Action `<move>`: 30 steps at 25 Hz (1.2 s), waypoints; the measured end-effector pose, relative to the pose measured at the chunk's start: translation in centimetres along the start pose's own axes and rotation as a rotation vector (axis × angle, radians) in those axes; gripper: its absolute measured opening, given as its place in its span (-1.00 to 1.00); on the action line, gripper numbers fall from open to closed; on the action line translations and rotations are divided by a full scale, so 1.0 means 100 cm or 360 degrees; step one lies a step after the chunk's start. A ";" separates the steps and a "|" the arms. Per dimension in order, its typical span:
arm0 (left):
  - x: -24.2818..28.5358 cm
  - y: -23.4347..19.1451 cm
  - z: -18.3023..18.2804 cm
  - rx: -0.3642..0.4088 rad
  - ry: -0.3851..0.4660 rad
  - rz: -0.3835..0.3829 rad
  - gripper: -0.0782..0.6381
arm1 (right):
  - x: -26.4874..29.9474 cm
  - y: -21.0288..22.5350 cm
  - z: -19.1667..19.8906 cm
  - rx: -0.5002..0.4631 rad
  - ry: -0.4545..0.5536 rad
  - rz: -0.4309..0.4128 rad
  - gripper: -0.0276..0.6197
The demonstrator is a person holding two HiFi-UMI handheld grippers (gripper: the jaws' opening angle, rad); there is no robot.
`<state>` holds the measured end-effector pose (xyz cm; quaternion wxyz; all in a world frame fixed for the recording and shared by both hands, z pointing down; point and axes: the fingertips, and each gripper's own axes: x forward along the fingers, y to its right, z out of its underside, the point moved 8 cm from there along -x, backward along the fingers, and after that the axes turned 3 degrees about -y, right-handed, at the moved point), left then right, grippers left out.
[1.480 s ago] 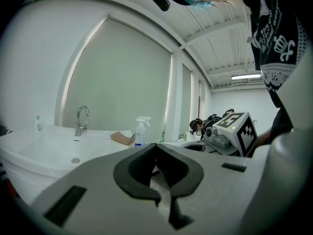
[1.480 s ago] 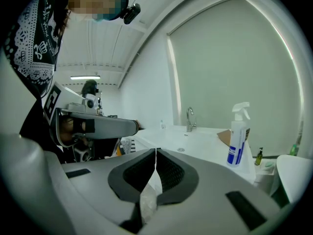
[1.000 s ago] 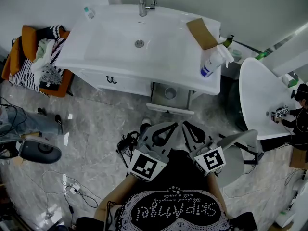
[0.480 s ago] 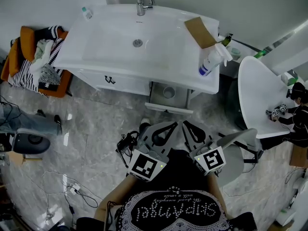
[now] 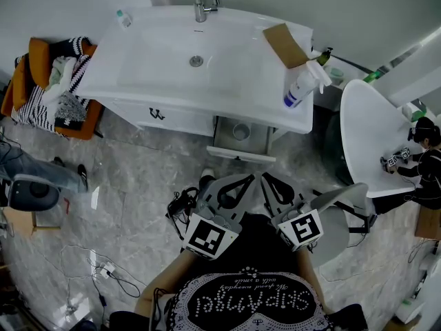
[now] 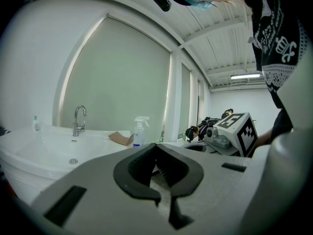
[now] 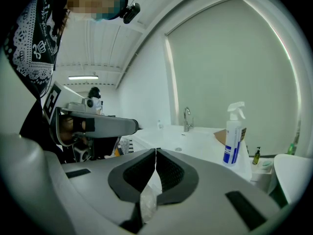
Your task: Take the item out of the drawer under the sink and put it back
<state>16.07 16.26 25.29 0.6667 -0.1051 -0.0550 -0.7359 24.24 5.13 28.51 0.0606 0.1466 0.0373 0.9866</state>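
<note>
head view: drawer (image 5: 242, 155) under the sink (image 5: 158, 61) stands pulled open, with a round pale item (image 5: 240, 131) lying inside it. left gripper (image 5: 236, 181) and right gripper (image 5: 273, 181) sit side by side low in front of the person, both pointing toward the drawer, well apart from the item. spray bottle (image 5: 298, 92) and cardboard piece (image 5: 284, 45) are on the sink's right end. left gripper view: jaws together, nothing between them, drawer not in sight. right gripper view: jaws pressed together, empty, sink top and spray bottle ahead.
</note>
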 end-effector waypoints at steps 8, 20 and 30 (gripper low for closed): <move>-0.001 0.001 0.000 -0.0007 0.0006 0.0004 -0.78 | 0.000 -0.002 0.001 -0.0014 -0.0011 0.0004 -0.86; 0.000 -0.003 0.001 -0.0011 0.0000 0.0008 -0.78 | 0.004 0.000 0.001 -0.0004 -0.0025 0.0008 -0.86; -0.003 -0.006 0.000 -0.0071 -0.0011 0.0005 -0.78 | 0.009 -0.003 0.001 -0.0015 -0.0038 -0.0006 -0.86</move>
